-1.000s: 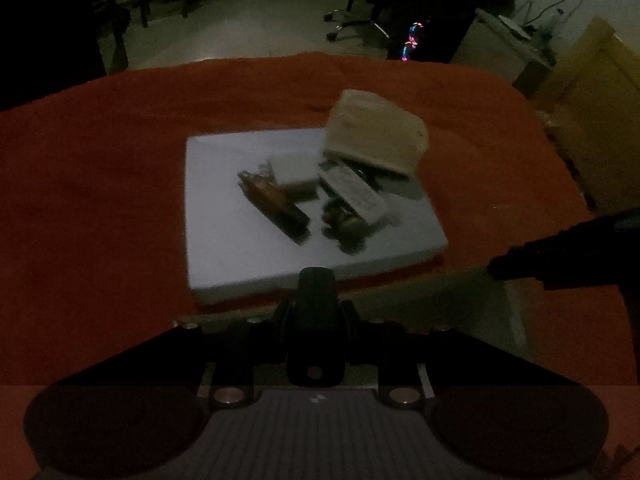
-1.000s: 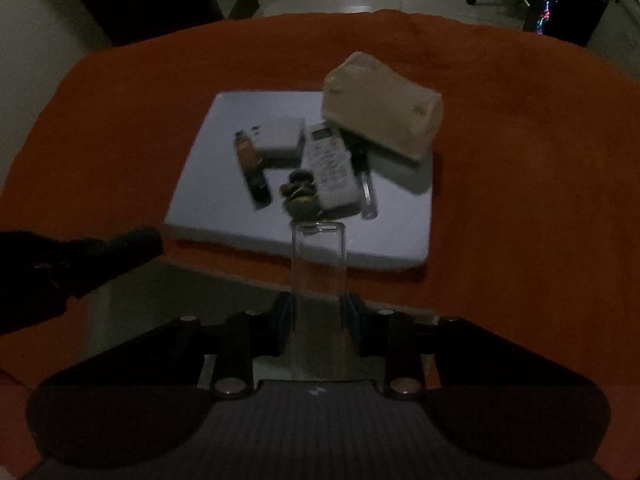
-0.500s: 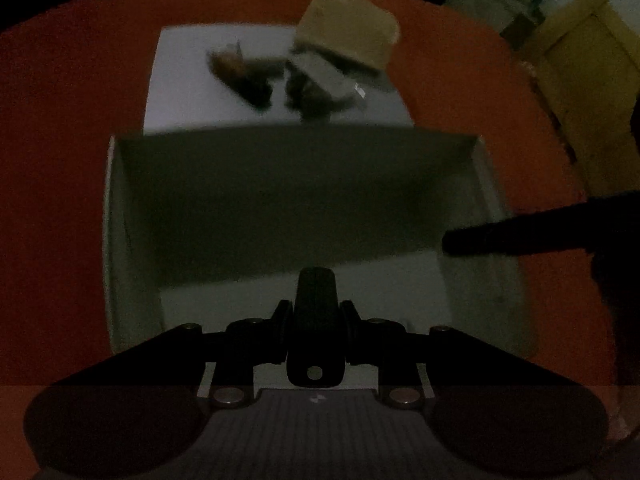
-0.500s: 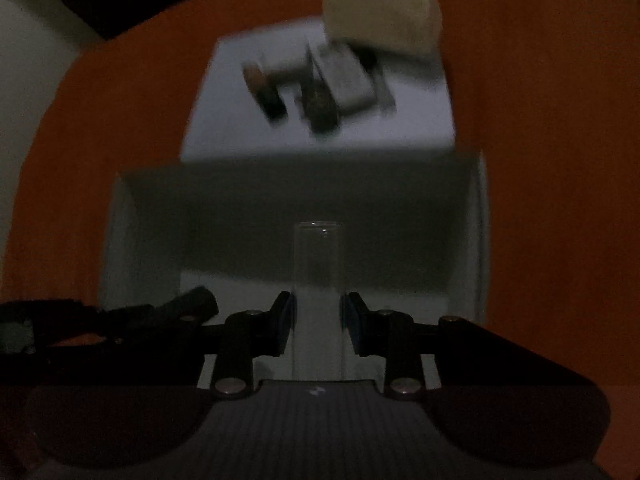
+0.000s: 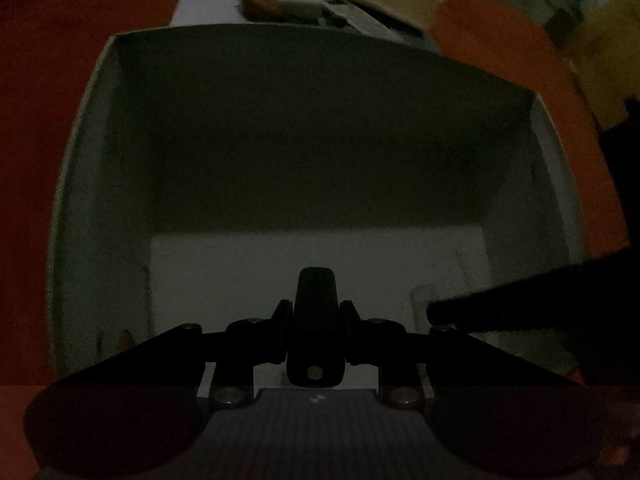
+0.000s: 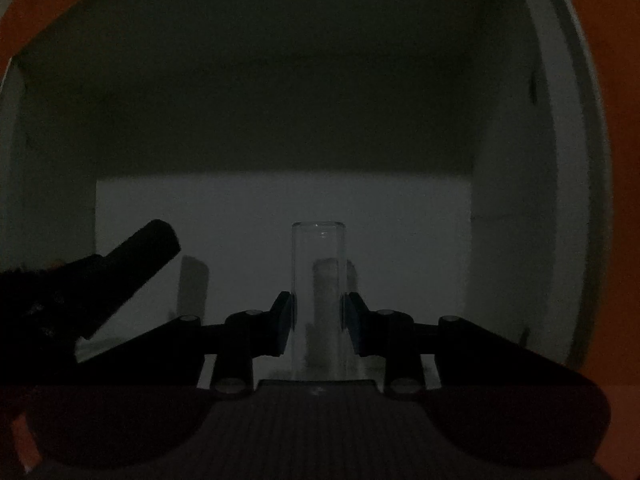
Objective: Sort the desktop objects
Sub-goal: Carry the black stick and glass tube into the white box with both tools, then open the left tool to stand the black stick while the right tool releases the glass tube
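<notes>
Both inside the box (image 5: 100, 184): left gripper (image 5: 316, 312) clamped on a black piece (image 5: 316, 320), right gripper (image 6: 318, 312) clamped on a glass tube (image 6: 318, 280). Risk of breaking the tube if released above the floor, or knocked against the black piece.

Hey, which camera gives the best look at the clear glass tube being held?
The right wrist view: the clear glass tube stands upright, centred between the right gripper's pads over the white box. In the left wrist view, the tube is not visible.
</notes>
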Action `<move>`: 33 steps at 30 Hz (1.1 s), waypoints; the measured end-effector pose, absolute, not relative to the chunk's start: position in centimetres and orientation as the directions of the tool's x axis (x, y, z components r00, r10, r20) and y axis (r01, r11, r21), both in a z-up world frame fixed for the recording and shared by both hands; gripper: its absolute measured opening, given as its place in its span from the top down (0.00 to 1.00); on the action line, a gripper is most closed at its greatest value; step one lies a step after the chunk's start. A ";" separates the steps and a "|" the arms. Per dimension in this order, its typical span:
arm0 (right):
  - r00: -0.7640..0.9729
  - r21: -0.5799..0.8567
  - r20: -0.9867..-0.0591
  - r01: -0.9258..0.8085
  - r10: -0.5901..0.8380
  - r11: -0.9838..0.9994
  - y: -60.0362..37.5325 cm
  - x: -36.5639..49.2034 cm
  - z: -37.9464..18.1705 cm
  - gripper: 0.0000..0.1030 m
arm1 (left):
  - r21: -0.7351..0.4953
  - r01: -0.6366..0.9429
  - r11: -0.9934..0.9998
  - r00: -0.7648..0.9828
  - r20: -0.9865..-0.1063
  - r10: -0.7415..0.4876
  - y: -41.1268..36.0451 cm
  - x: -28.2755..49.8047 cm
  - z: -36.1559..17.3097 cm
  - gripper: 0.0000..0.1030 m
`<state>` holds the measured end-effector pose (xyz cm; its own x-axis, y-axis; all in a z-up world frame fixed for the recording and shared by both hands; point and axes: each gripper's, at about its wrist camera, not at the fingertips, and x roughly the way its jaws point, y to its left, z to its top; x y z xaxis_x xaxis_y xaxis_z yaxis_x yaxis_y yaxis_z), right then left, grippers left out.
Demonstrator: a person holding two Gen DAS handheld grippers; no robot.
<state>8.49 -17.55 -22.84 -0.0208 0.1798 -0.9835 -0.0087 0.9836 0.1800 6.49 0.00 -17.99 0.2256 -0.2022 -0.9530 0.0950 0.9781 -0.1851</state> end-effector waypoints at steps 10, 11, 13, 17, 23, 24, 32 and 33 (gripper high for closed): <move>-0.046 0.141 -0.989 -0.020 0.140 0.990 -17.4 8.8 -24.2 0.69 | -0.162 0.070 0.984 0.213 -0.962 -0.173 -0.2 4.8 -20.2 0.79; -0.049 0.139 -0.989 -0.024 0.138 0.990 -17.4 8.9 -24.4 0.69 | -0.156 0.072 0.985 0.219 -0.961 -0.169 -0.3 4.7 -20.3 0.79; -0.056 0.138 -0.989 -0.029 0.137 0.990 -17.5 8.9 -24.5 0.69 | -0.146 0.076 0.986 0.228 -0.961 -0.160 -0.4 4.5 -20.6 0.76; -0.076 0.147 -0.987 -0.033 0.144 0.989 -17.7 8.7 -24.8 0.69 | -0.139 0.064 0.988 0.206 -0.967 -0.150 -0.2 4.2 -21.2 0.66; -0.097 0.149 -0.984 -0.018 0.147 0.989 -18.2 8.7 -25.0 0.68 | -0.145 0.058 0.988 0.191 -0.969 -0.153 0.1 4.2 -21.4 0.66; -0.098 0.150 -0.984 -0.015 0.148 0.989 -18.3 8.9 -25.0 0.68 | -0.148 0.051 0.988 0.186 -0.970 -0.155 0.1 4.2 -21.4 0.66; -0.070 0.137 -0.989 -0.045 0.134 0.989 -18.6 8.6 -24.4 0.69 | -0.181 -0.002 0.984 0.242 -0.954 -0.175 0.3 4.5 -20.6 0.80; -0.063 0.135 -0.989 -0.055 0.131 0.989 -18.6 8.6 -24.3 0.69 | -0.183 -0.006 0.983 0.276 -0.945 -0.174 0.4 4.6 -20.3 0.79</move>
<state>8.63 -18.57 -24.30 -0.0631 0.1315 -0.9893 -0.0547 0.9893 0.1350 4.61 0.37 -20.27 0.2761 -0.1744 -0.9452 -0.0062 0.9831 -0.1832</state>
